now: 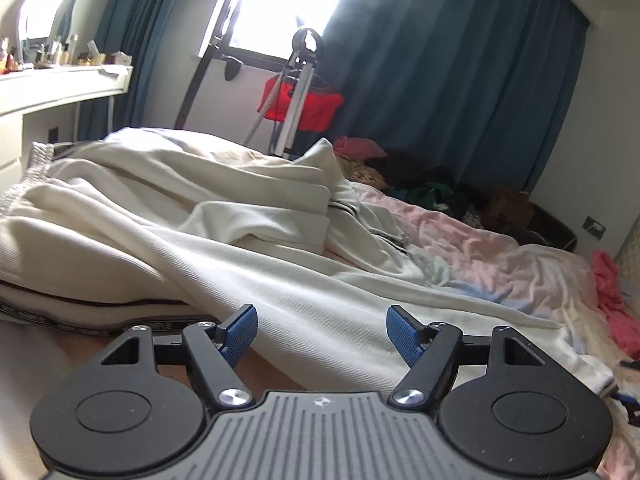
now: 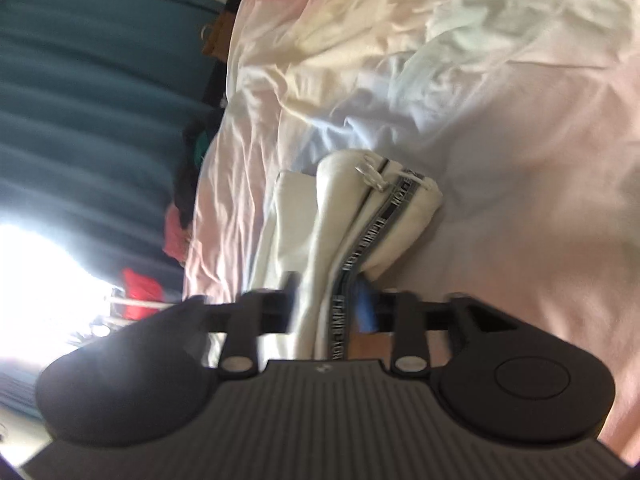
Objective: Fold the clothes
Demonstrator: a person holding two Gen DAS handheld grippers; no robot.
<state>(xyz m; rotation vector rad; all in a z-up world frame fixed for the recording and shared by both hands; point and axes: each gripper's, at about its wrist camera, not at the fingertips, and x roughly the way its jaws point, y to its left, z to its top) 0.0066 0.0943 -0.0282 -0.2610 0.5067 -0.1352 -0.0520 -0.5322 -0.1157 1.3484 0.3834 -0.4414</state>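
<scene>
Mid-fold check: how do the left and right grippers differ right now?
The left gripper is open, its blue fingers spread above the cream trousers with nothing between them; the right gripper is shut on the trousers' folded leg. The left view is level and sharp; the right view is rolled sideways and blurred. Both are over the same cream garment on the pink bedsheet.

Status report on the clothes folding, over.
Left claw open, empty, low over the bed. Right claw shut on cream trousers, folded lengthwise. Nothing in the way.
</scene>
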